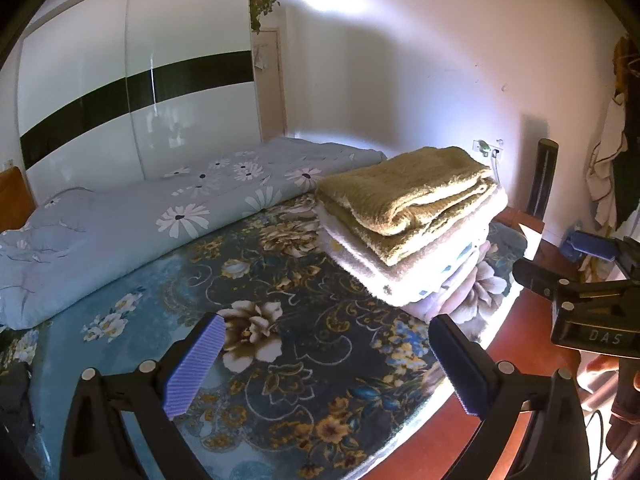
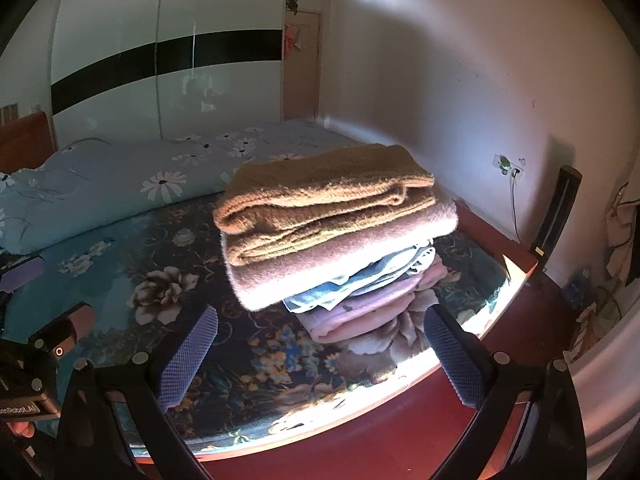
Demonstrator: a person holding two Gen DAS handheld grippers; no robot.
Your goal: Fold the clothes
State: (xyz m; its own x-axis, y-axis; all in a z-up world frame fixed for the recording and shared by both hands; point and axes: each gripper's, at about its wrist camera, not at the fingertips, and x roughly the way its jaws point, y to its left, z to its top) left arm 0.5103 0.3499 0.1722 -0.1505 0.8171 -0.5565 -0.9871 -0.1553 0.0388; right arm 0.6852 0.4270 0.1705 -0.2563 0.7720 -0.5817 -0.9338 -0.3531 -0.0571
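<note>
Black-framed and tipped with blue ribbed pads, the left hand-held gripper (image 1: 326, 364) hangs level above the floral bedspread (image 1: 280, 280), its two fingers spread wide with nothing between them and touching no cloth. The right hand-held gripper (image 2: 320, 360) is posed much the same near the bed's foot edge, jaws wide and empty, pointing toward the stack of folded clothes (image 2: 332, 232). That stack sits on the bedspread close to the bed's corner: a tan fuzzy piece (image 2: 320, 196) on top, a pinkish one beneath, then pale blue and pink layers. A rolled light-blue daisy quilt (image 1: 160, 216) lies along the far side of the bed, before the white wardrobe (image 1: 120, 100).
</note>
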